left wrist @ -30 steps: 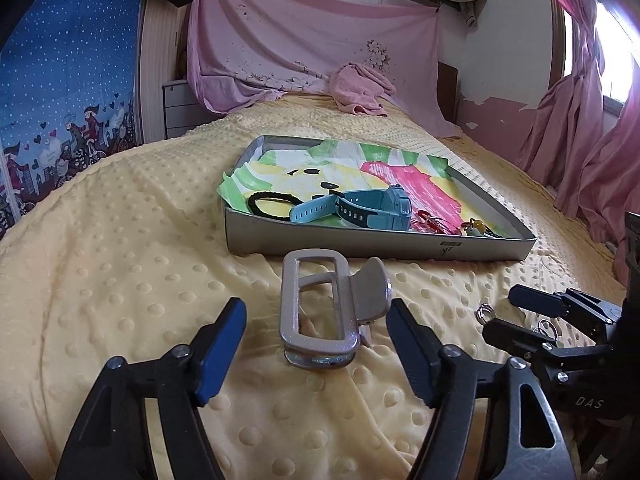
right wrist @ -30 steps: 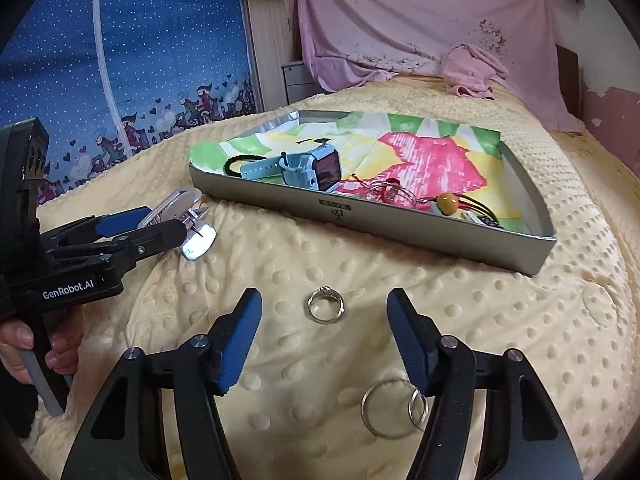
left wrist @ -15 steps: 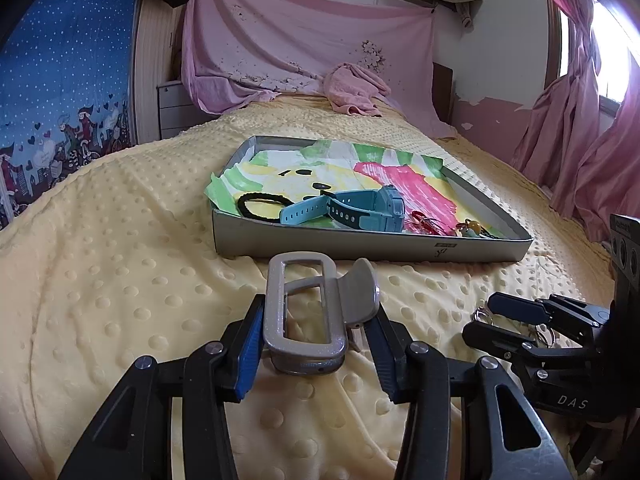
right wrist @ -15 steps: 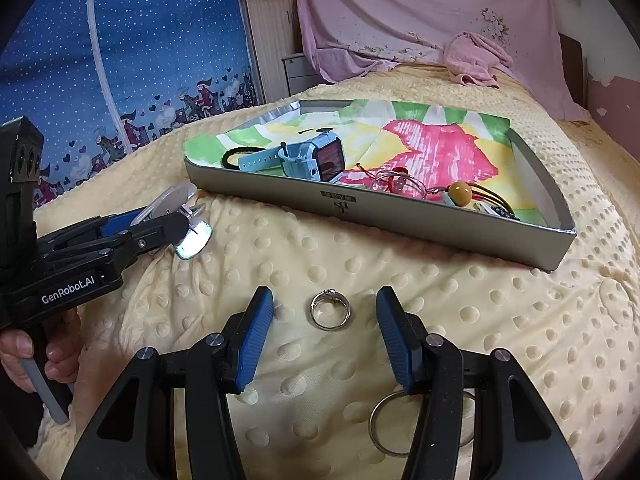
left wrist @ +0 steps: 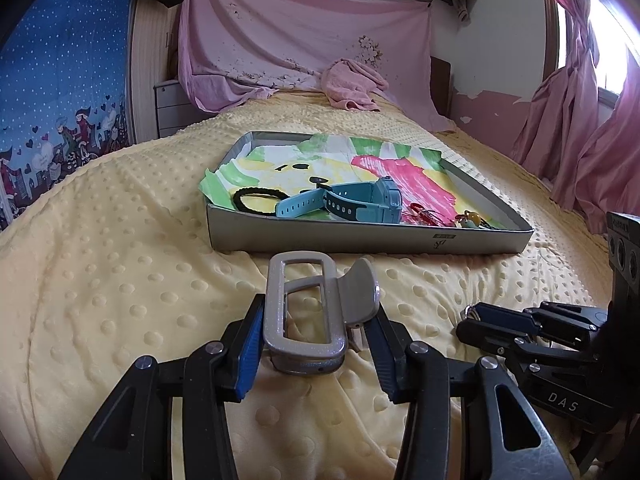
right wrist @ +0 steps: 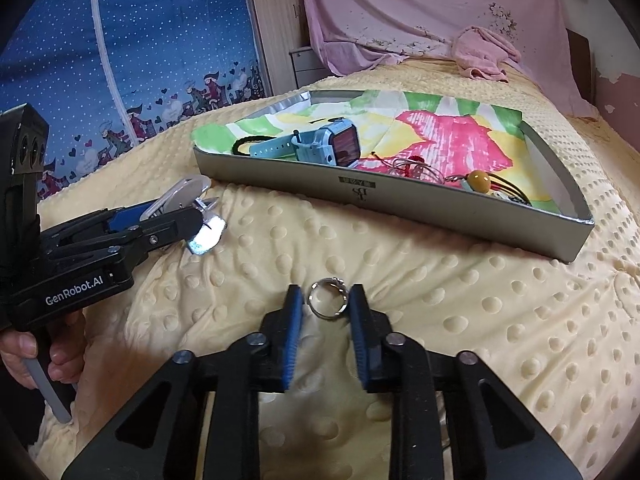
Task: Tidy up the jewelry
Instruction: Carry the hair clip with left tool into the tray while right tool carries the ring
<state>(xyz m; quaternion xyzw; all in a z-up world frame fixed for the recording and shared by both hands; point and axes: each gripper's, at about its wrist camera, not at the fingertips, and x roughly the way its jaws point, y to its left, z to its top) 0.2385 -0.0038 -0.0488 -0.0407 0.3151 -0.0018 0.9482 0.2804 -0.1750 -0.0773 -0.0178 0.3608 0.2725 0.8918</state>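
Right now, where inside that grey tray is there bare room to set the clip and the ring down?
The tray's far half, over the pink and green paper, lies bare. Its near edge is crowded: hair tie, blue watch, red bracelet, yellow bead.
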